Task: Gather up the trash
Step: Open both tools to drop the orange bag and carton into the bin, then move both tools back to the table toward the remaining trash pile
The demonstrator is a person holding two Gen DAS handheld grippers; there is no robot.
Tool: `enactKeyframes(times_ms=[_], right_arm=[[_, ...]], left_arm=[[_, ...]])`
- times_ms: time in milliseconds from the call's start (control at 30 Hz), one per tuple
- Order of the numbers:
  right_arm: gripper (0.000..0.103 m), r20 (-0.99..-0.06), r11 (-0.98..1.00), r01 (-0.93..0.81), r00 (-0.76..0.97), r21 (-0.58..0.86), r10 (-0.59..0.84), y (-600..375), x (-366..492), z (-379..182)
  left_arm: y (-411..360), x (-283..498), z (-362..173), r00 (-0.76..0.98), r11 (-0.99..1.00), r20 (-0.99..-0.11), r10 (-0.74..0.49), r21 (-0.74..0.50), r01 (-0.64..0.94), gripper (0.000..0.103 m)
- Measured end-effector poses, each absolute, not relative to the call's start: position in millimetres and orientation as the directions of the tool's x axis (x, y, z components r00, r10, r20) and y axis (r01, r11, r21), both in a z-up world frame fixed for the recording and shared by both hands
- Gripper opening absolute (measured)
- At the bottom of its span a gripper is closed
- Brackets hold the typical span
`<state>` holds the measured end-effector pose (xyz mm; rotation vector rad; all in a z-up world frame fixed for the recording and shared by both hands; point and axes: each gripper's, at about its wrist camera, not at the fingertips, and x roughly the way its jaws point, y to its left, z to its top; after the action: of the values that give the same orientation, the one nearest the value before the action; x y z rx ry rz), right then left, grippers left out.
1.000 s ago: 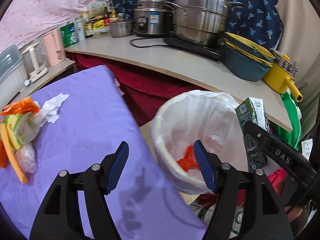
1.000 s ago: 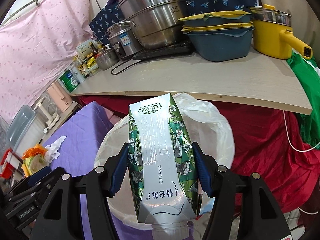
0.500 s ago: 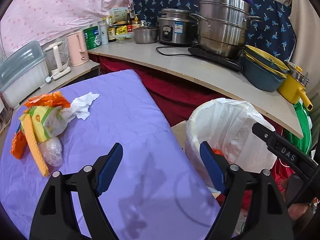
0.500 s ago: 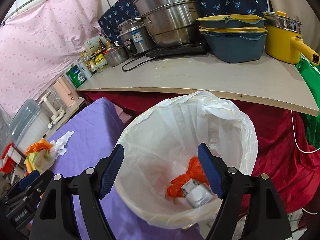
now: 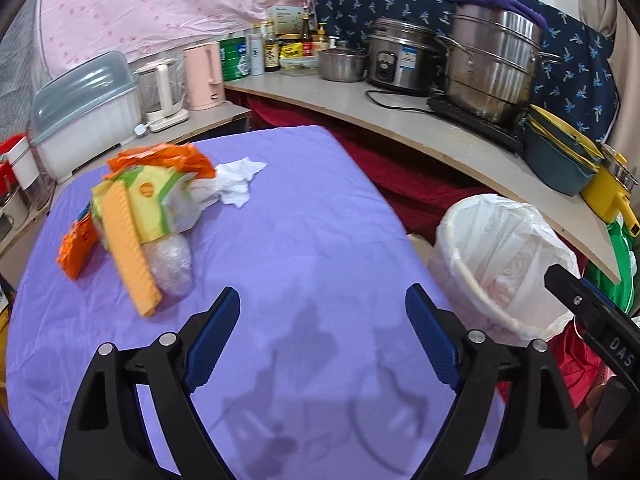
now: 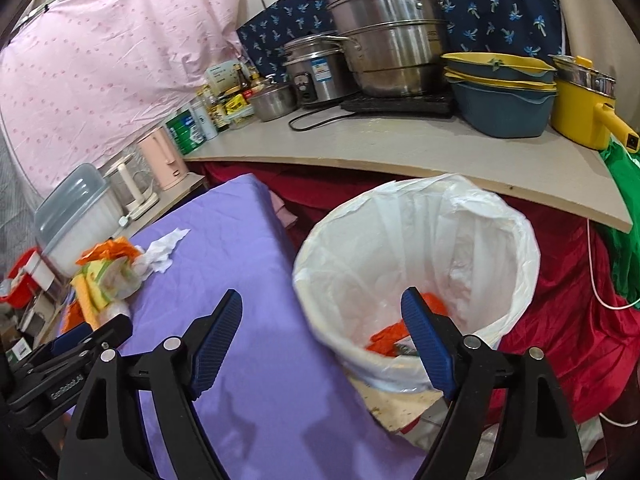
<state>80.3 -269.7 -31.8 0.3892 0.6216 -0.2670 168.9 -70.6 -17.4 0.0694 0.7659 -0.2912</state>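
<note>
Both tools empty, jaws spreading over purple counter (image 5: 320,240)
"DAS" readable on right tool (image 6: 322,334); left tool (image 5: 322,322) bare; bin (image 6: 420,260) contents half hidden.

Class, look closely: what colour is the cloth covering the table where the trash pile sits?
Plain purple; the cloth shows best in the left wrist view.

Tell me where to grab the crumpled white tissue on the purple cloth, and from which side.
Take the white tissue at its free right-hand end, coming in with the left gripper from the bare cloth on the right. Its left end is tucked against the pile of wrappers, so a pinch there would likely catch those too. The jaws are opening, with nothing between them.
</note>
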Motion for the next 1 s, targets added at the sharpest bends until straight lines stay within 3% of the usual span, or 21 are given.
enactKeyframes(times_ms=[1000], right_arm=[[0.079,-0.692,0.960,0.076,0.708,0.270,0.139,-73.0,144.8,-62.0]], left_arm=[[136.7,176.6,-56.7,0.679,0.999,-0.733,-0.031,-0.040,0.004,0.085]])
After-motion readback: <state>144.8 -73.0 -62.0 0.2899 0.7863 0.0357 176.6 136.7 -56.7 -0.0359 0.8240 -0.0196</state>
